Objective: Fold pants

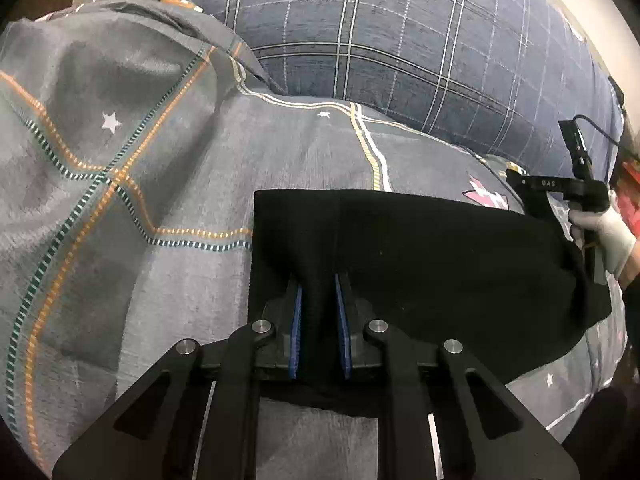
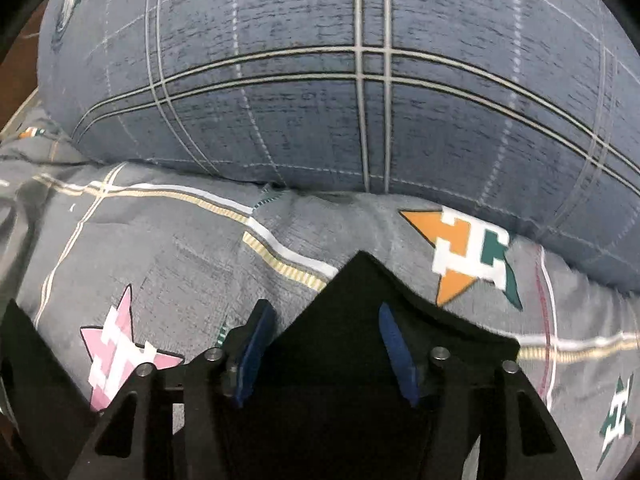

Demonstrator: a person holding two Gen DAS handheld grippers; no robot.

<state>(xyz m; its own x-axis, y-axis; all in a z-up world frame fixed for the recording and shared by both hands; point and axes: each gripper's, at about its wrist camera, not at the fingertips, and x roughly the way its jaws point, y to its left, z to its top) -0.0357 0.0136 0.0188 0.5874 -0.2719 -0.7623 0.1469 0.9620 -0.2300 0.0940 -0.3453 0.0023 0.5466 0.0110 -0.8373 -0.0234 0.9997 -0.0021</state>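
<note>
The pants [image 1: 420, 272], black and partly folded, lay flat on the quilt [image 1: 120, 200], reaching forward from both sets of jaws toward the pillow [image 1: 400, 40].

Left gripper [image 1: 320, 280]: the jaws stood a little apart with a raised ridge of black cloth running up between the blue pads [image 1: 297, 320]. The cloth filled the gap and looked pinched, though the pads were not fully pressed together. The hold sat at the near edge of the pants. I judged that it was placed there to lift or carry that edge over in a fold. The pants' straight far edge lay well ahead of the jaws, and the left edge lay just to the left of them.

Right gripper [image 2: 328, 312]: the jaws were spread wide. A peaked corner of the pants [image 2: 360, 300] rose between the pads [image 2: 394, 340] and passed the tips, but neither pad visibly pressed it. In the left view the right gripper [image 1: 556, 196], in a white-gloved hand [image 1: 608, 236], stood at the right-hand end of the pants. I judged this grip not yet closed, or just let go; which of the two could not be told.

Containers: none was in view. The quilt bore only the pants, with the pillow beyond the jaws.
</note>
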